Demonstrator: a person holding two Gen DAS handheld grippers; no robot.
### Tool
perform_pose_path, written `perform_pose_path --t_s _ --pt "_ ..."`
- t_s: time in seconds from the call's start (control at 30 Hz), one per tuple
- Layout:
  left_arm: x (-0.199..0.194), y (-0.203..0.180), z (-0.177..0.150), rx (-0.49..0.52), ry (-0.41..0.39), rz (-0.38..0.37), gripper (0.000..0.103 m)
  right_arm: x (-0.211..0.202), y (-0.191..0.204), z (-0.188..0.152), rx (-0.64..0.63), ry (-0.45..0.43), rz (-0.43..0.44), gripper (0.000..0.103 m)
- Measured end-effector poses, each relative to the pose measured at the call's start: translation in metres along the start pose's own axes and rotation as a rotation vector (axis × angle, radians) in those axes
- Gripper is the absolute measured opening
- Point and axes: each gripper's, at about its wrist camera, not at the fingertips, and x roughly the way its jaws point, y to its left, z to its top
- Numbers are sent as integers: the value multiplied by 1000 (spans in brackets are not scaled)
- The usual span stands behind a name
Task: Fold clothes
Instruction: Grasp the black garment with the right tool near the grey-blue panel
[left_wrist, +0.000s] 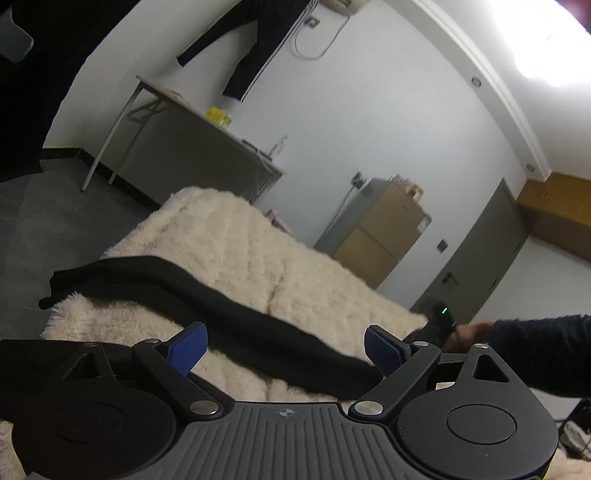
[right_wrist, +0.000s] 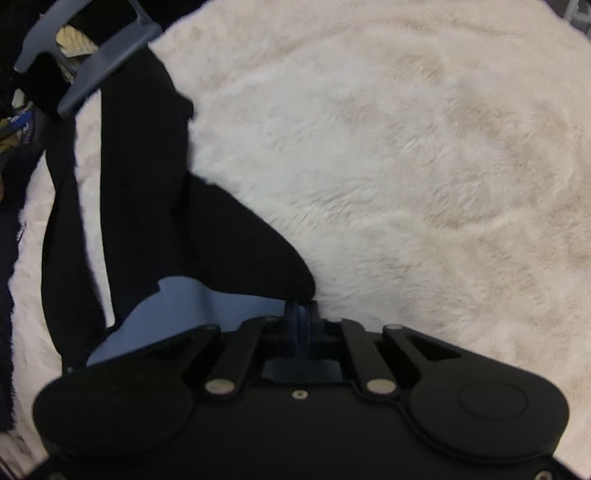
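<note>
Left wrist view: cream shaggy fleece blanket (left_wrist: 236, 236) covering the bed, long black knit garment (left_wrist: 236, 314) stretched across it as a narrow band, long axis running from far left to near right, passing just ahead of and between the blue pads. Right end of that band nearer the right gripper (right_wrist: 299, 314), seemingly pinched there, jaws shut tight on dark cloth, pointing steeply down at the fleece. Left gripper (left_wrist: 284, 347) gaping wide, holding nothing, garment just beyond its fingertips. Likely next: closing on the left portion.
</note>
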Motion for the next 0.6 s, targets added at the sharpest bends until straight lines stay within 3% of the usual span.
perform_pose_path --t_s 0.1,0.2,0.27,0.3,0.33,0.4,0.43,0.53,0.6 --pt "8 2 -2 -3 21 -1 89 -18 -3 -4 -25 -76 -162 2" --pt "6 5 -3 -16 25 -7 89 -17 2 -10 -20 -87 -252 7" --pt "7 6 -4 -24 28 -6 89 -17 9 -17 -6 -109 -285 20" --pt "6 6 -4 -28 27 -9 89 -22 13 -21 6 -146 -319 36" --pt "5 7 -4 -30 25 -11 89 -35 15 -29 51 -218 -382 54" --pt "3 8 -3 -40 17 -19 89 -65 11 -50 205 -350 -482 77" --pt "2 9 -3 -45 15 -23 89 -82 6 -66 318 -417 -528 83" --pt "2 10 -2 -58 13 -31 89 -124 -11 -130 659 -527 -592 84" --pt "1 11 -1 -65 15 -34 89 -131 -21 -177 804 -491 -577 83"
